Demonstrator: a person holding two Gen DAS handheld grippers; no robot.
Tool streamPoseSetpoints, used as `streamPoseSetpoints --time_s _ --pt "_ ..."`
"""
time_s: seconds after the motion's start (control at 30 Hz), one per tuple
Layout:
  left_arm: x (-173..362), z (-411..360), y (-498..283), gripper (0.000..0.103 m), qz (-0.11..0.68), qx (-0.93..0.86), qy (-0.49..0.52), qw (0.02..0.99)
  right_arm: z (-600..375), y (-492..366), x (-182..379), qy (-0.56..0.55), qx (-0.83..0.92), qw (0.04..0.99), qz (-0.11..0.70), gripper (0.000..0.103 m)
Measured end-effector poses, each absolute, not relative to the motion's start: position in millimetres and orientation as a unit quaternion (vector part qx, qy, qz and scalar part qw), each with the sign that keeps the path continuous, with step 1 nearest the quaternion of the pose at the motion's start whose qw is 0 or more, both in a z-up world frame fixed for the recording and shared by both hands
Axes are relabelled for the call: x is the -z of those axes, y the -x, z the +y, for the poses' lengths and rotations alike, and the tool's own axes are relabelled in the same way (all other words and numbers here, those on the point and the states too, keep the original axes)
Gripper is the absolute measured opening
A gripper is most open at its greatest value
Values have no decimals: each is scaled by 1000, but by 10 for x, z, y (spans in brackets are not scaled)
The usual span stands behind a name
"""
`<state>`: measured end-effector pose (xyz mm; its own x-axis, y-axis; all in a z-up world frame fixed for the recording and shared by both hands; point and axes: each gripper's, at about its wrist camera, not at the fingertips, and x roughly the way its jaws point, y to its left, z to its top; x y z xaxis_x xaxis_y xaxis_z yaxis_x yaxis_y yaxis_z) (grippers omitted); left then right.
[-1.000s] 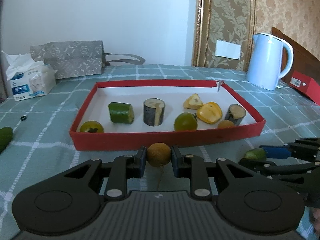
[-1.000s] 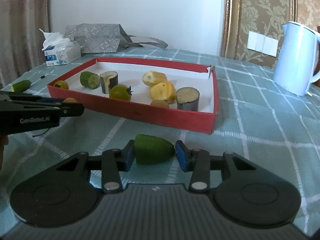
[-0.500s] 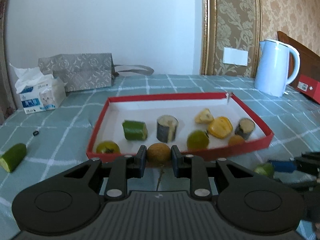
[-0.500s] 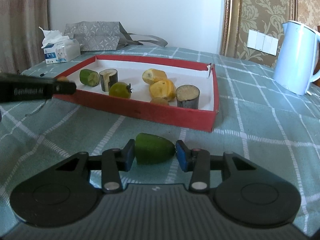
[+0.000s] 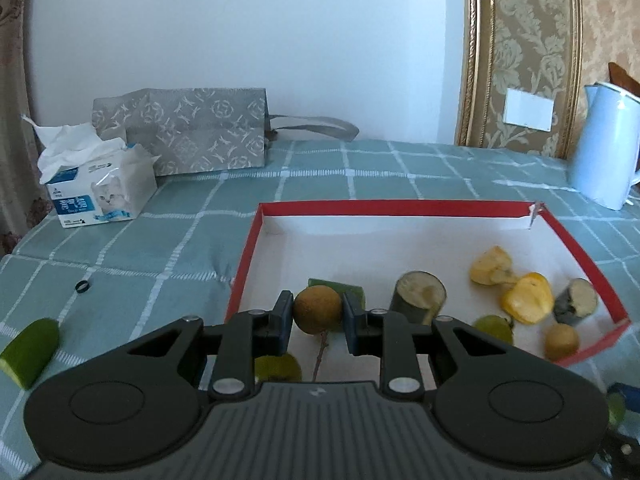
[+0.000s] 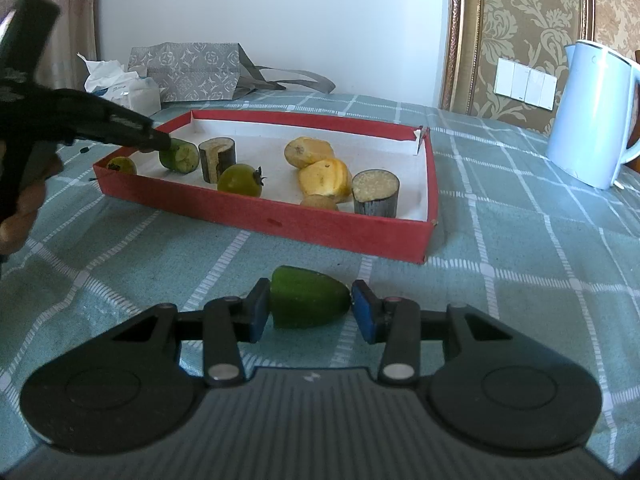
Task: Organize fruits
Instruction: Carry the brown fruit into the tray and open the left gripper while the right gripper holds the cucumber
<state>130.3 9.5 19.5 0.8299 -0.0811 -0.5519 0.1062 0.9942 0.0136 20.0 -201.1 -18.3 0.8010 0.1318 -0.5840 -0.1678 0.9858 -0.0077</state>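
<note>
My left gripper point(image 5: 318, 314) is shut on a small round brown fruit point(image 5: 318, 309) with a thin stem hanging below it. It hangs over the near left part of the red tray point(image 5: 400, 208). In the right wrist view the left gripper point(image 6: 157, 143) reaches over the tray's point(image 6: 280, 220) left end, next to a cut cucumber piece point(image 6: 180, 156). My right gripper point(image 6: 308, 308) is shut on a green cucumber end piece point(image 6: 308, 302), low over the checked cloth in front of the tray. In the tray lie two dark cylinders, a green tomato point(image 6: 240, 180), yellow pieces and another brown fruit point(image 5: 562, 340).
A tissue box point(image 5: 100, 196) and a grey patterned bag point(image 5: 188, 136) stand at the back left. At the right is a pale blue kettle point(image 6: 592, 112). A cut cucumber piece point(image 5: 30, 346) and a small black ring point(image 5: 82, 287) lie on the cloth left of the tray.
My left gripper has moved forward and a little up, from in front of the tray's wall to over its inside, with the brown fruit held. The right gripper has stayed still.
</note>
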Motion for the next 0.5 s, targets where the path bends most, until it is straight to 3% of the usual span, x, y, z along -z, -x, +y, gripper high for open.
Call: streamPoseSetpoints --time_s 0.5 --pt "-229 -117 -1507 26 263 38 -43 963 -2012 -196 179 29 -79 948 306 42"
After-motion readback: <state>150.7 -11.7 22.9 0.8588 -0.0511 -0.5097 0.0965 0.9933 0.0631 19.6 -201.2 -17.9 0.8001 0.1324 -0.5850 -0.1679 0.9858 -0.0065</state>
